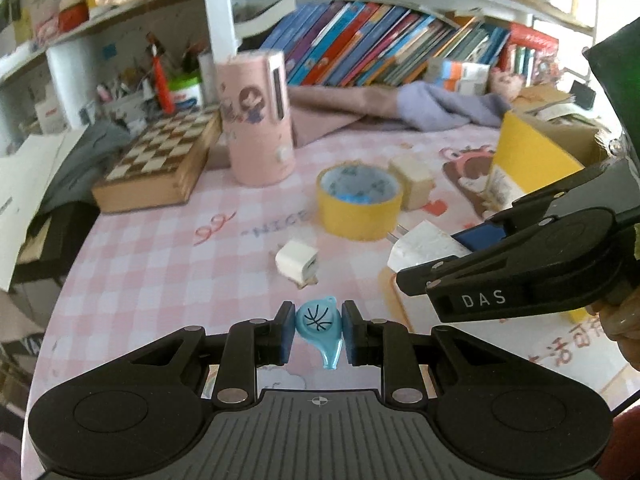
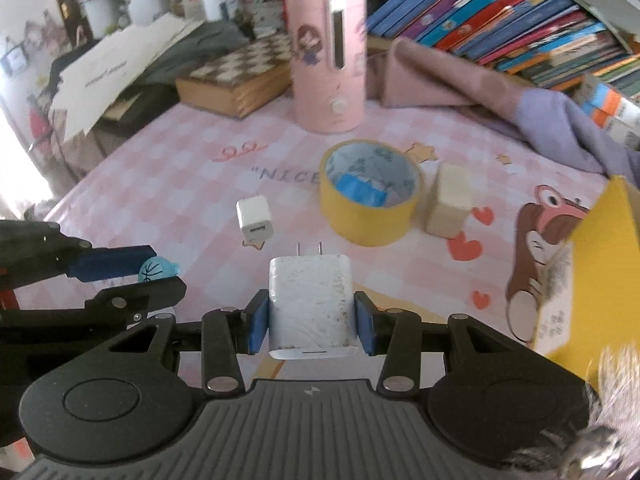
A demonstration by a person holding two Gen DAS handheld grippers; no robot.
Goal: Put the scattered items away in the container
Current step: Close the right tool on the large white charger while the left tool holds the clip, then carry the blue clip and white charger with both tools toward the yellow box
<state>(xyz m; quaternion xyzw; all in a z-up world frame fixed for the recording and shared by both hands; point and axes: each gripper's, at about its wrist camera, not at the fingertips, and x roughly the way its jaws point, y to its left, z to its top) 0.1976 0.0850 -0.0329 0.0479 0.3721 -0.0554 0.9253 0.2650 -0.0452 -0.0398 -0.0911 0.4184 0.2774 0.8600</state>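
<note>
A blue whistle [image 1: 319, 326] is clamped in the left gripper [image 1: 316, 332]; a white charger [image 2: 310, 308], prongs pointing forward, is clamped in the right gripper [image 2: 311, 322]. The yellow box [image 2: 592, 264] lies beyond, nearer the right gripper.

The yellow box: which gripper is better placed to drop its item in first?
Probably the right gripper: it holds the white charger, and the yellow box stands on its side. The left gripper, gripping the blue whistle, is farther away.
</note>
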